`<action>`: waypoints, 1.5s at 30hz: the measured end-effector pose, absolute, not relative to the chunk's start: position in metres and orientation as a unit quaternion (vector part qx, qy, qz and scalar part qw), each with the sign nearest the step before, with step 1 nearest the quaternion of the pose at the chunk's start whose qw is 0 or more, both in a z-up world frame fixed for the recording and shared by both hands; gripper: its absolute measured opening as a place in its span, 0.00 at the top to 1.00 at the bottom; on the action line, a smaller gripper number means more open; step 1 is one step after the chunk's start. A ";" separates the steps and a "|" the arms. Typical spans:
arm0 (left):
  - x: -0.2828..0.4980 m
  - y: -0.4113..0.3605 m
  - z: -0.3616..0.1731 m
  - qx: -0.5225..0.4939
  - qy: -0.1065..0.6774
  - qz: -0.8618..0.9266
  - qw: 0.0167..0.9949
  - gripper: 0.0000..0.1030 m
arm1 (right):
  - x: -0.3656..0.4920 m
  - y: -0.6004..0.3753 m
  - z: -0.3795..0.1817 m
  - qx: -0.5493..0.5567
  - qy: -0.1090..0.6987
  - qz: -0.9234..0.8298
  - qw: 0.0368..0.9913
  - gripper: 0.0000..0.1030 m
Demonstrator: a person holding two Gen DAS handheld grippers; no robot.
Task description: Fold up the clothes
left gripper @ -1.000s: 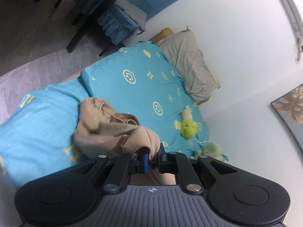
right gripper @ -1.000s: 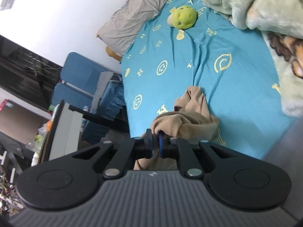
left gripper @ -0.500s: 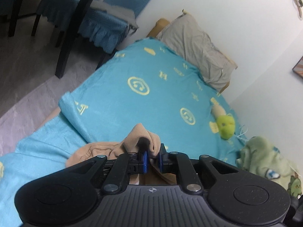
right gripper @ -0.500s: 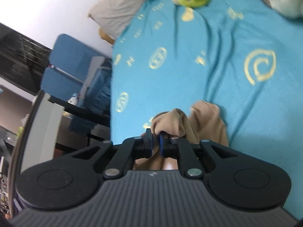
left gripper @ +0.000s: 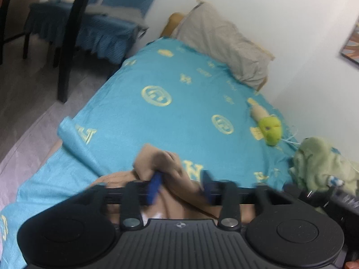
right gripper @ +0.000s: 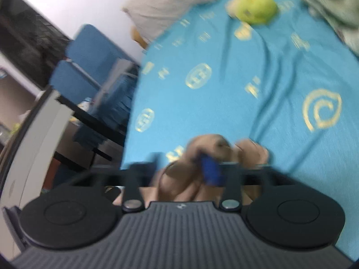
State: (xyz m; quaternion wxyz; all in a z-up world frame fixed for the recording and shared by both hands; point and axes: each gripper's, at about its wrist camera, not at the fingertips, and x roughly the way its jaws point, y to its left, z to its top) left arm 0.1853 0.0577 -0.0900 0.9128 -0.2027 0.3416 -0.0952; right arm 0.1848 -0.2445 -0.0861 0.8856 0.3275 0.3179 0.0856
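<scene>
A tan garment (left gripper: pixel 161 163) lies bunched on the turquoise bed sheet (left gripper: pixel 179 103) right in front of both grippers. In the left wrist view my left gripper (left gripper: pixel 180 185) is open, its blue pads spread apart, with the tan cloth loose between them. In the right wrist view the same tan garment (right gripper: pixel 215 148) sits between the spread fingers of my right gripper (right gripper: pixel 186 168), which is open; the view is motion blurred. The lower part of the garment is hidden under both gripper bodies.
A grey pillow (left gripper: pixel 226 44) lies at the head of the bed. A green plush toy (left gripper: pixel 269 130) and a pale green blanket (left gripper: pixel 323 163) lie at the wall side. A black table leg (left gripper: pixel 67 51) and blue chairs (right gripper: pixel 83 67) stand beside the bed.
Both grippers were shut on the tan garment and have opened, letting it go onto the sheet. Both views have shifted and are blurred now.
</scene>
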 end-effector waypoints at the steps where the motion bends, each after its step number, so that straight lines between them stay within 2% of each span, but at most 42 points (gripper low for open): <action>1: 0.180 0.055 -0.084 -0.194 0.325 -0.098 0.920 0.27 | 0.180 -0.240 -0.081 0.317 0.305 0.089 0.894 0.15; 2: 0.175 0.052 -0.079 -0.184 0.308 -0.103 0.928 0.22 | 0.176 -0.236 -0.076 0.304 0.295 0.091 0.901 0.16; 4: 0.171 0.043 -0.075 -0.154 0.289 -0.119 0.937 0.22 | 0.173 -0.228 -0.069 0.279 0.287 0.106 0.910 0.16; 5: 0.171 0.038 -0.076 -0.137 0.290 -0.122 0.939 0.22 | 0.174 -0.224 -0.069 0.263 0.287 0.114 0.914 0.26; 6: 0.173 0.033 -0.079 -0.120 0.295 -0.122 0.940 0.22 | 0.177 -0.219 -0.070 0.241 0.296 0.114 0.917 0.43; 7: 0.178 0.028 -0.084 -0.105 0.305 -0.118 0.939 0.22 | 0.182 -0.214 -0.074 0.214 0.314 0.104 0.919 0.50; 8: 0.182 0.025 -0.090 -0.091 0.317 -0.112 0.937 0.23 | 0.188 -0.210 -0.080 0.191 0.330 0.093 0.920 0.65; 9: 0.186 0.023 -0.098 -0.081 0.328 -0.104 0.935 0.23 | 0.191 -0.208 -0.083 0.182 0.337 0.089 0.920 0.72; 16: 0.206 0.021 -0.129 -0.040 0.372 -0.079 0.924 0.26 | 0.191 -0.205 -0.087 0.165 0.345 0.076 0.921 0.75; 26: 0.160 0.008 -0.090 -0.005 0.352 -0.097 0.931 0.24 | 0.171 -0.202 -0.089 0.140 0.357 0.062 0.921 0.72; 31: 0.146 -0.005 -0.108 0.022 0.397 -0.083 0.914 0.23 | 0.160 -0.194 -0.108 0.109 0.390 0.046 0.913 0.75; 37: 0.145 -0.013 -0.118 0.028 0.403 -0.056 0.913 0.22 | 0.163 -0.192 -0.116 0.108 0.399 0.043 0.910 0.75; 42: 0.135 -0.010 -0.110 0.006 0.403 -0.048 0.914 0.22 | 0.160 -0.195 -0.116 0.120 0.395 0.044 0.910 0.75; 45: 0.124 0.004 -0.094 -0.074 0.417 -0.065 0.904 0.19 | 0.158 -0.199 -0.115 0.133 0.394 0.043 0.908 0.75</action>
